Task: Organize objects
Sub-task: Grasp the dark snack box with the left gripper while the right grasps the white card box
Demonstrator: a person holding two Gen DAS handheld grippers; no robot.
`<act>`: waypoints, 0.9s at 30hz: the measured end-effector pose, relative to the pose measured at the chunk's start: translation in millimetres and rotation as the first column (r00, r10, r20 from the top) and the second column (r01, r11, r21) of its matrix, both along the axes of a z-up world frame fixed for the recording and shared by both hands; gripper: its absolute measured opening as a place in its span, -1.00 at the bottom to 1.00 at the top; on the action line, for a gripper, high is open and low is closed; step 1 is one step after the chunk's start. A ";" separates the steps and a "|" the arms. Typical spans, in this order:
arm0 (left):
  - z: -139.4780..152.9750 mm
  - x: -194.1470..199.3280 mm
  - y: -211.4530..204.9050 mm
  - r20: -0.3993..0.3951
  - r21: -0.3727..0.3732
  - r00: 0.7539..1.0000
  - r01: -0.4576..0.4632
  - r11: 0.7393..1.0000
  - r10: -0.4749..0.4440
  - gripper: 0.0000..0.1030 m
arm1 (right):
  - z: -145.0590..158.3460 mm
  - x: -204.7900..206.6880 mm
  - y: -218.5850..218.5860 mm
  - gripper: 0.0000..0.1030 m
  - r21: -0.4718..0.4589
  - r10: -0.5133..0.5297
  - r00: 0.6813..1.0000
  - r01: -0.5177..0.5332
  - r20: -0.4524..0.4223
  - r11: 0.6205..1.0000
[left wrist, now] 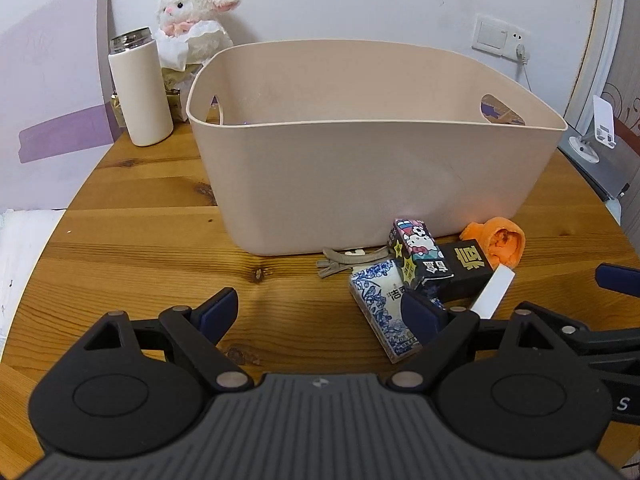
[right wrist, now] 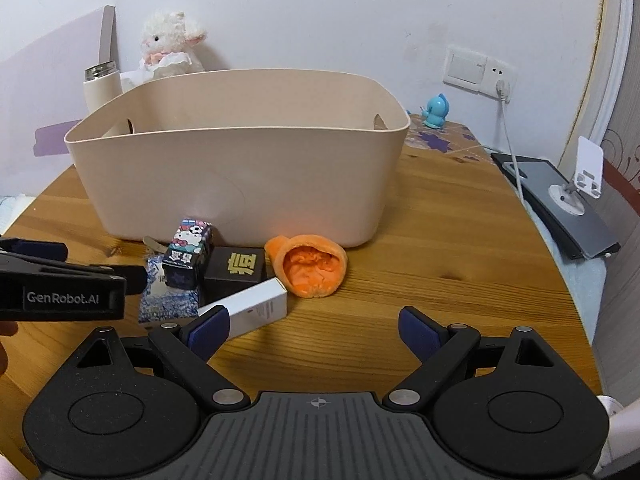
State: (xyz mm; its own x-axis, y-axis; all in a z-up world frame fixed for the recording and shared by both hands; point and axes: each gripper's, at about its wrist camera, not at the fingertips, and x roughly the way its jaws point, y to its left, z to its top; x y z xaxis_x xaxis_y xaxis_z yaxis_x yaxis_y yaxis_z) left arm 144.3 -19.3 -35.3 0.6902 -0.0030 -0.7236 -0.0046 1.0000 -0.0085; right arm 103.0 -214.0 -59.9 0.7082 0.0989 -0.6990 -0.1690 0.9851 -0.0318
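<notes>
A beige plastic bin stands in the middle of the round wooden table; it also shows in the right wrist view. A pile lies in front of it: a blue-white patterned box, a Hello Kitty box, a black box with a gold character, a white box, an orange soft toy and beige hair clips. My left gripper is open, its right finger beside the blue-white box. My right gripper is open and empty, its left finger by the white box.
A white thermos and a plush lamb stand behind the bin at the left. A blue figurine, a wall socket with a cable, a grey tablet and a white phone stand are at the right.
</notes>
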 end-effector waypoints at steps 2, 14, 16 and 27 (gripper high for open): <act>-0.9 3.2 1.4 -0.007 -0.008 1.000 -0.001 1.000 0.001 0.73 | -2.4 2.8 2.8 0.80 0.005 0.011 1.000 -0.011 -0.005 1.000; -5.7 22.3 4.8 -0.049 -0.052 0.999 -0.017 0.999 0.014 0.73 | -19.2 27.8 20.9 0.81 -0.002 0.008 0.999 -0.008 -0.044 1.000; -3.4 22.1 4.2 -0.042 -0.065 0.999 -0.013 0.998 0.010 0.73 | -22.4 25.8 22.3 0.81 -0.023 0.017 0.999 -0.018 -0.049 1.000; 3.6 26.7 -10.1 -0.008 -0.108 1.000 0.029 0.994 -0.030 0.73 | -29.8 17.2 5.1 0.80 -0.019 -0.020 0.996 0.019 -0.086 1.000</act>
State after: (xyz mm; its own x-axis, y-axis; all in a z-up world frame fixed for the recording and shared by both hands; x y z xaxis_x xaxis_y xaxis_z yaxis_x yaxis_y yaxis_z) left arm 171.0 -29.4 -31.7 0.6813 -0.1018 -0.7249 0.0240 0.9929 -0.1169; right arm 120.1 -208.9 -89.8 0.6468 0.0723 -0.7592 -0.1528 0.9876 -0.0361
